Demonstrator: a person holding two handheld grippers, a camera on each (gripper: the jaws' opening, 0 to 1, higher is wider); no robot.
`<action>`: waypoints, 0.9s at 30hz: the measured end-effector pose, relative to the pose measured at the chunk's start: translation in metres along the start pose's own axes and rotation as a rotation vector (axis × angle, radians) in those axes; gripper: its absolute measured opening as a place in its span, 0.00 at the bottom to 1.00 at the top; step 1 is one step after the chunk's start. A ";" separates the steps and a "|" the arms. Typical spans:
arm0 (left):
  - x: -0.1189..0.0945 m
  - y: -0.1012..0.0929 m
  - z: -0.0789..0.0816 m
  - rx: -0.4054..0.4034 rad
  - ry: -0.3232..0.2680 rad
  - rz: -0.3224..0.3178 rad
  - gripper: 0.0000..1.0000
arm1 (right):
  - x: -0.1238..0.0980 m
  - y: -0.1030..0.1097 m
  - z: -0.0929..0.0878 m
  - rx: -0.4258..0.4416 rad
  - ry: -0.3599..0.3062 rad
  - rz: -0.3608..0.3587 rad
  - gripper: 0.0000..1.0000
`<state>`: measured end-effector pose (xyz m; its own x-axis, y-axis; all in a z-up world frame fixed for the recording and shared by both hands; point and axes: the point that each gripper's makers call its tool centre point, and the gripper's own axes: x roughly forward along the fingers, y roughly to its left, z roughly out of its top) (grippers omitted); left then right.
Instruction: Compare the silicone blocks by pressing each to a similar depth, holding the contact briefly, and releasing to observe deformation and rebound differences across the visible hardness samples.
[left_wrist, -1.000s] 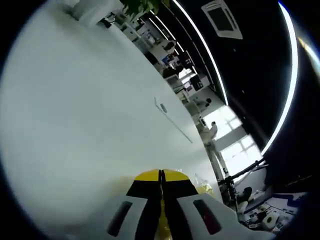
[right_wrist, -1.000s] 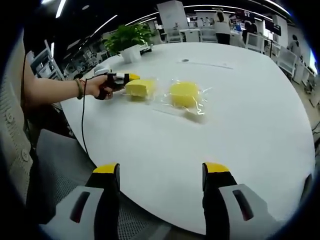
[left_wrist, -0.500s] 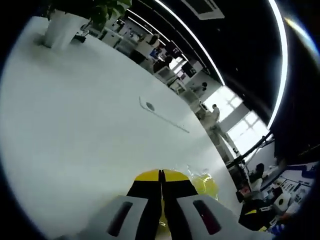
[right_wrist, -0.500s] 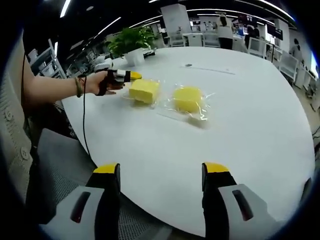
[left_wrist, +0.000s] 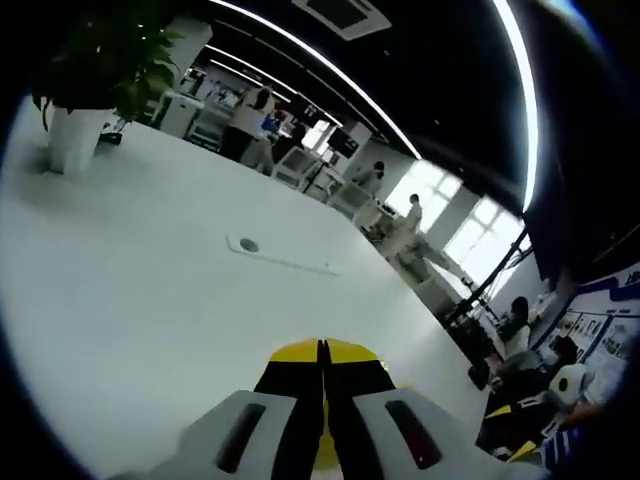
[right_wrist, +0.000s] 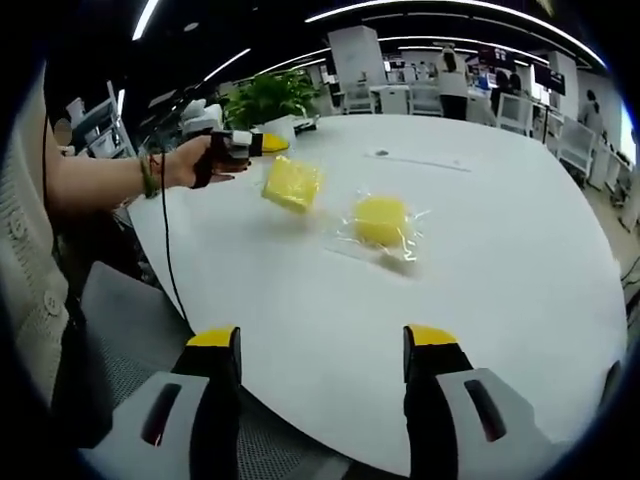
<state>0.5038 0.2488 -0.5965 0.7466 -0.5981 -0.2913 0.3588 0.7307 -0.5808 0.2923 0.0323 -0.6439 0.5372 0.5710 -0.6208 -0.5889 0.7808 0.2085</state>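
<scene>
In the right gripper view, the right gripper (right_wrist: 322, 360) sits nearest, its two yellow-tipped jaws standing wide apart with nothing between them, over the near edge of the round white table (right_wrist: 480, 260). Beyond them lie two yellow silicone blocks in clear plastic wrap. The rounder wrapped block (right_wrist: 381, 221) rests on the table near its middle. The squarer wrapped block (right_wrist: 291, 184) lies to its left and a little farther off, tilted; whether it touches the table cannot be told. Just left of it, a person's hand (right_wrist: 190, 160) holds the left gripper (right_wrist: 262, 144), whose yellow tips point toward the squarer block, close to it but apart. One green potted plant (right_wrist: 266, 98) stands at the table's far left edge.

In the left gripper view, the left gripper's (left_wrist: 322, 352) two jaws are pressed together with nothing between them, above the bare tabletop (left_wrist: 130, 300). The white-potted plant (left_wrist: 85, 95) stands far left.
</scene>
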 end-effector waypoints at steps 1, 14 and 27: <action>-0.002 -0.005 0.001 0.001 0.000 -0.009 0.00 | -0.001 0.000 0.001 0.000 -0.007 0.000 0.61; -0.039 -0.054 0.018 0.096 -0.030 -0.062 0.00 | -0.019 0.008 0.020 -0.052 -0.077 0.014 0.62; -0.068 -0.103 0.000 0.273 0.032 -0.131 0.00 | -0.031 0.027 0.038 -0.204 -0.041 0.112 0.63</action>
<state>0.4159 0.2144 -0.5162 0.6677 -0.6997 -0.2542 0.5913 0.7059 -0.3900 0.2823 0.0456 -0.5902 0.4834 0.6640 -0.5705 -0.7536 0.6472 0.1147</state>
